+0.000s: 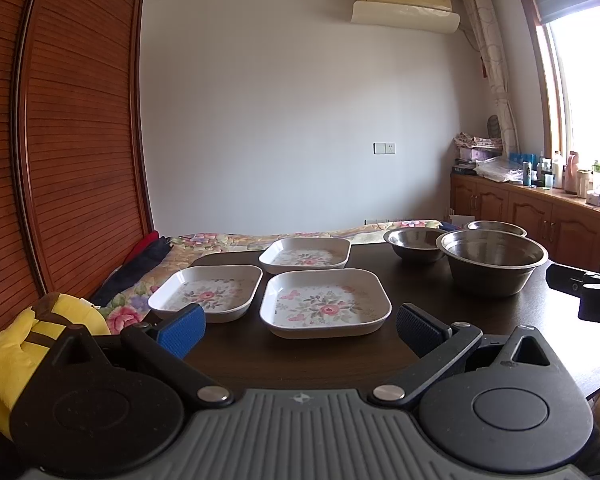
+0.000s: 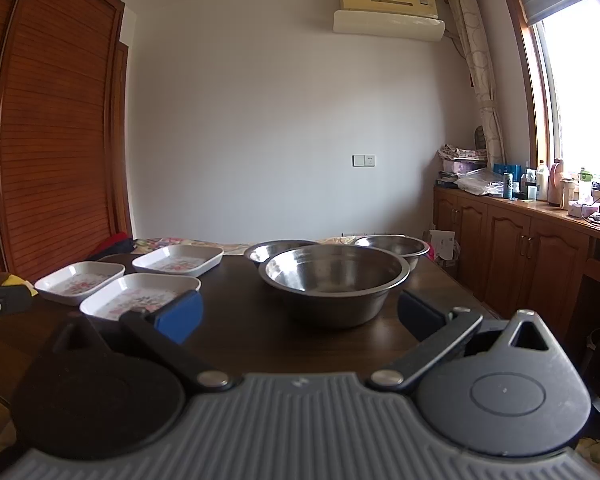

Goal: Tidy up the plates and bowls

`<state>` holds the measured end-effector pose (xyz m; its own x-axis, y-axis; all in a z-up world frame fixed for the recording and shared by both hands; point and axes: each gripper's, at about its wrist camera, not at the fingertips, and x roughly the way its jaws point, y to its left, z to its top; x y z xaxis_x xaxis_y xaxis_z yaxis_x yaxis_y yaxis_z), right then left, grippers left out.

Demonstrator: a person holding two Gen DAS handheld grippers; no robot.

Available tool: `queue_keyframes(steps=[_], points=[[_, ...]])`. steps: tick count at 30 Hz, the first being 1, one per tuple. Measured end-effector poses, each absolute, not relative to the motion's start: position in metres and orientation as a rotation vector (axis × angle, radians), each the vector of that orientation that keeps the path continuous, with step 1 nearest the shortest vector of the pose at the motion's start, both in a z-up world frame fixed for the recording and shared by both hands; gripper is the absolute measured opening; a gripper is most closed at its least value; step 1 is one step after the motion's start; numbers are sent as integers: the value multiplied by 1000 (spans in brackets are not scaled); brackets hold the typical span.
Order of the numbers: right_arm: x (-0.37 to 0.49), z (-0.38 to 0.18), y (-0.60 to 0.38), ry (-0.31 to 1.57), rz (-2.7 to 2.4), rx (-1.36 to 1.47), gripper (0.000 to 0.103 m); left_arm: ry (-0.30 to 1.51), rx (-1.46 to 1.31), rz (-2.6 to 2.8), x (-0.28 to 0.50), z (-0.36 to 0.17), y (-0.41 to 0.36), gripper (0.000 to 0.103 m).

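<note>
- Left tool (image 1: 300, 326) spread, empty; nearest floral square plate (image 1: 325, 303) dead ahead.
- Right tool (image 2: 300, 316) spread, empty; large steel bowl (image 2: 334, 280) just ahead.

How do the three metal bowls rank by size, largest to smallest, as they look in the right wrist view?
1. The nearest bowl, plainly the largest, though it also stands closest to the camera.
2 and 3. The back left bowl and the back right bowl look much alike and are partly hidden, so I would not rank them.

Dark table (image 1: 300, 360) — three floral plates (image 1: 325, 304), three steel bowls (image 1: 494, 260).
</note>
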<state>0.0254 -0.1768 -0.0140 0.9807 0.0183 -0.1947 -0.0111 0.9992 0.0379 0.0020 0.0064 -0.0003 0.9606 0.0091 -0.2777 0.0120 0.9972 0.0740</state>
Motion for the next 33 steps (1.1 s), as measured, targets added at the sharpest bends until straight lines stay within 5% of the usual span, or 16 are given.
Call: queue_keyframes(steps=[33], points=[[24,-14,-183,191,12,40,103,310,81,3,8,-7,9,103]])
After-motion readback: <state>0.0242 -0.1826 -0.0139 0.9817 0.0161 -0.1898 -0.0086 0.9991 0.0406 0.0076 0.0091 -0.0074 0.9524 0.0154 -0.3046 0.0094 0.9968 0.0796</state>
